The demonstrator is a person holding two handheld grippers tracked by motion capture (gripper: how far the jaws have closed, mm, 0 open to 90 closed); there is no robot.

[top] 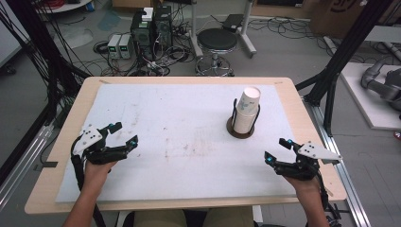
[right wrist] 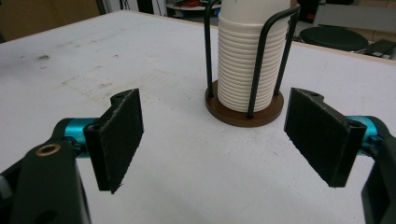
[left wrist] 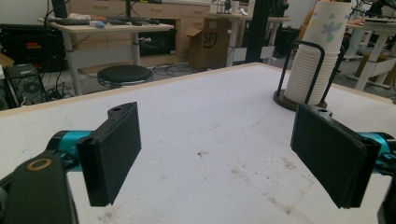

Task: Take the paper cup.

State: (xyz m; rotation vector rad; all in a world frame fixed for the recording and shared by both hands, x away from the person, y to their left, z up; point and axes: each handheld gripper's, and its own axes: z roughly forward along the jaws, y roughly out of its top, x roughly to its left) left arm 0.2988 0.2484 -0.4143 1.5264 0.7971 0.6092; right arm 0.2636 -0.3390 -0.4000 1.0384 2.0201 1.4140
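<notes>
Both grippers wide apart and empty, paper cups waiting in their holder.

Nearest the person, the left gripper (top: 123,132) and the right gripper (top: 277,150) hover low over the near corners of the table (top: 56,156), forearms coming in from the near edge, jaws spread with nothing between them, both angled inward toward the middle. Farther back and right of centre, nearer the right gripper, stands the stack of paper cups (top: 247,109) in a wire holder (right wrist: 244,110) on a round brown base. The cups look light, thin-walled and easily crushed, and nested ones may cling; the top cup's exposed wall, above the wire loops, seems the best place for a gentle squeeze.
</notes>
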